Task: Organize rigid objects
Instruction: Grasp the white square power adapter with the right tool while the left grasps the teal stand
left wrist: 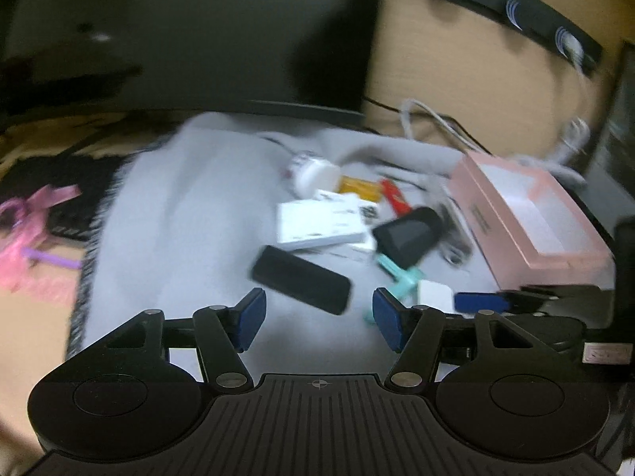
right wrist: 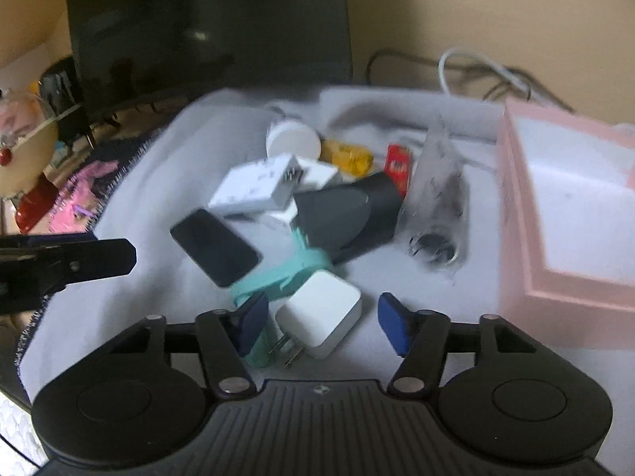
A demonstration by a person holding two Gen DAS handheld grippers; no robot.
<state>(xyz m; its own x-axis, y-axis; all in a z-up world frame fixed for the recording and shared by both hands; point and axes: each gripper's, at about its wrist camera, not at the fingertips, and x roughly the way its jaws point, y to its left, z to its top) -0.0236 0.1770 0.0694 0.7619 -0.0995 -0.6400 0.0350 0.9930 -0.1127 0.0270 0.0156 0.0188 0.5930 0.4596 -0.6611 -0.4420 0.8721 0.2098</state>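
right gripper (right wrist: 321, 323): jaws parted, pads not yet pressing the white charger (right wrist: 319, 313) that lies between them.
left gripper (left wrist: 315, 319): jaws wide, empty; black phone (left wrist: 301, 279) just ahead.
step: picking up the charger.
next: close squarely, lift toward pink box (right wrist: 563, 277) at right.

Both my views smear with motion, so the print on the flat white rectangular box (left wrist: 323, 224) is unreadable. The open pink cardboard box (right wrist: 563, 206) runs off my right view's edge. My left fingers hide part of the white square plug charger (left wrist: 434, 294). The clear plastic bag (right wrist: 438, 198) holds dark bits I cannot identify. The mint-green plastic piece (right wrist: 278, 277) is partly under that charger
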